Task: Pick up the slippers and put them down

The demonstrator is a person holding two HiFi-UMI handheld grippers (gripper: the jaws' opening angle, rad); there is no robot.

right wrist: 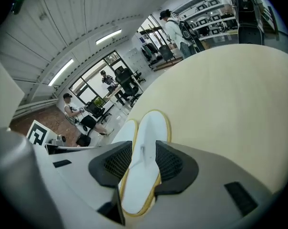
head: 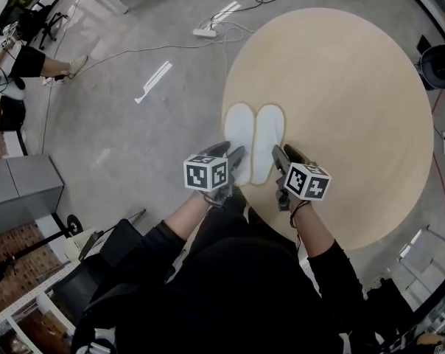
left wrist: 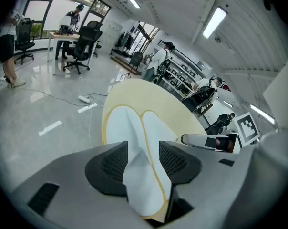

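Observation:
Two white slippers with yellow edging lie side by side on the round wooden table (head: 340, 87): the left slipper (head: 238, 135) (left wrist: 118, 123) and the right slipper (head: 267, 135) (right wrist: 151, 128). Both grippers are at the heel ends nearest me. My left gripper (head: 233, 157) (left wrist: 143, 163) is open, its pads on either side of the left slipper's heel. My right gripper (head: 280, 157) (right wrist: 144, 163) is also open, less widely, and the right slipper's heel runs between its pads. Both slippers rest flat on the table.
A power strip (head: 205, 32) with cables lies on the grey floor beyond the table. A grey cabinet (head: 23, 190) stands at the left, and a person's legs (head: 49, 66) show at the far left. Office chairs and other people are in the background.

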